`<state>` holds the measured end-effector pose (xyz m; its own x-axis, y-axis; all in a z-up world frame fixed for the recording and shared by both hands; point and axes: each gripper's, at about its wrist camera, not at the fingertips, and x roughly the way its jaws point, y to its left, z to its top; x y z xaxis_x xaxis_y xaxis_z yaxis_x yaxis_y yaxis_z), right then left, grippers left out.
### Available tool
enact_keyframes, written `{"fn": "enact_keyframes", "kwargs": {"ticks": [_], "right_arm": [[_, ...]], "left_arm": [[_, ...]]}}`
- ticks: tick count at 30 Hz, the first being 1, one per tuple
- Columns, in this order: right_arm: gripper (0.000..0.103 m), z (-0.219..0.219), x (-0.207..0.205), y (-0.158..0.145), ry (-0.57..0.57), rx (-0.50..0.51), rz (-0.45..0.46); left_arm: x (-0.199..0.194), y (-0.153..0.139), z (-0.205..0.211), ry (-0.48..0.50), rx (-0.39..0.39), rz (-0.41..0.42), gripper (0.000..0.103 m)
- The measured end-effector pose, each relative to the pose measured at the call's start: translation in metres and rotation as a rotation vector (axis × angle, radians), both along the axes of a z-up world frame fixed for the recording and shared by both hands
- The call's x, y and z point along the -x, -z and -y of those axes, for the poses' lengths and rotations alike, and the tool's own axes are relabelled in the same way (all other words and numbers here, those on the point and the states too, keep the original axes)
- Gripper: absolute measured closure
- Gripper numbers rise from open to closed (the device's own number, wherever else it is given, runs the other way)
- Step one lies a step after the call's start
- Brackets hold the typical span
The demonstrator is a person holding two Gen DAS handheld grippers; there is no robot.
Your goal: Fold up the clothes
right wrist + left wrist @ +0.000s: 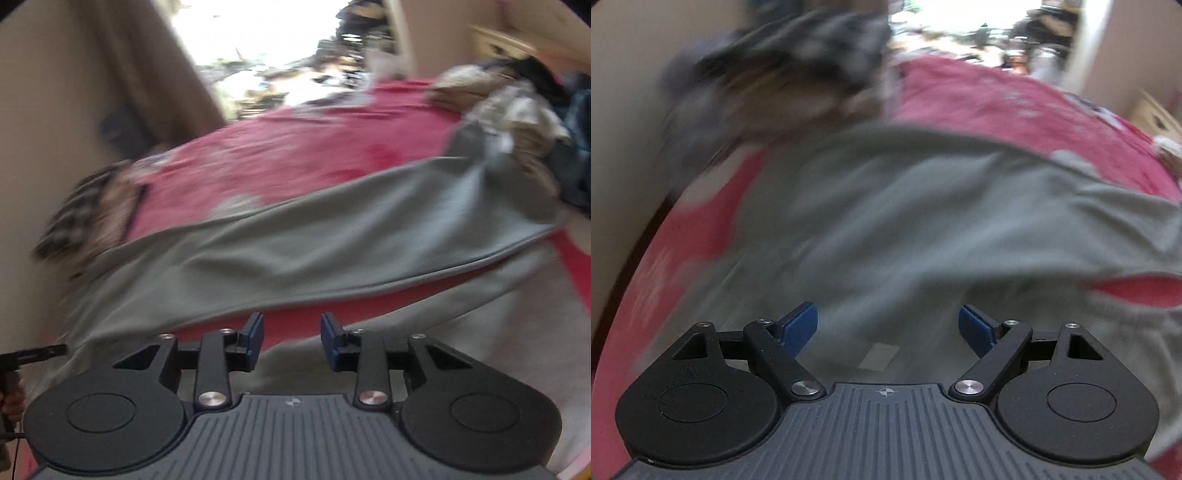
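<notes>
A grey-green garment (905, 229) lies spread over a red patterned bedcover (997, 107). My left gripper (888, 326) is open and empty, just above the garment's near part. In the right wrist view the same garment (295, 251) runs as a long folded band across the bedcover (295, 166). My right gripper (291, 338) is open and empty, with its blue pads (255, 332) over the garment's near edge. Both views are blurred by motion.
A heap of dark and patterned clothes (798, 66) sits at the far left of the bed and shows at the far right in the right wrist view (517, 110). A checked item (92, 206) lies at the bed's left edge. Beige walls flank the bed.
</notes>
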<state>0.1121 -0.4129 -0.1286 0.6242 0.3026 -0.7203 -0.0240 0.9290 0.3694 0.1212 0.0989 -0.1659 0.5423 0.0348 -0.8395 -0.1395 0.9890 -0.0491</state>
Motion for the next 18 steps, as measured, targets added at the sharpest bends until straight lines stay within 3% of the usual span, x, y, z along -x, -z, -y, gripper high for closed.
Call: {"fn": "enact_keyframes", "kwargs": {"ticks": [6,13,18], "right_arm": [[0.061,-0.038,0.06,0.002,-0.018,-0.051,-0.015],[0.055,-0.011,0.116,0.053,0.3,-0.328,-0.197],[0.051,0.001,0.142,0.081,0.433,-0.465,-0.246]], "left_arm": [[0.093,0.006,-0.06,-0.213,0.099,-0.07,0.018],[0.139,0.029,-0.094,-0.385,0.292,-0.032,0.018],[0.145,0.05,-0.108,-0.503,0.401,0.001,0.019]]}}
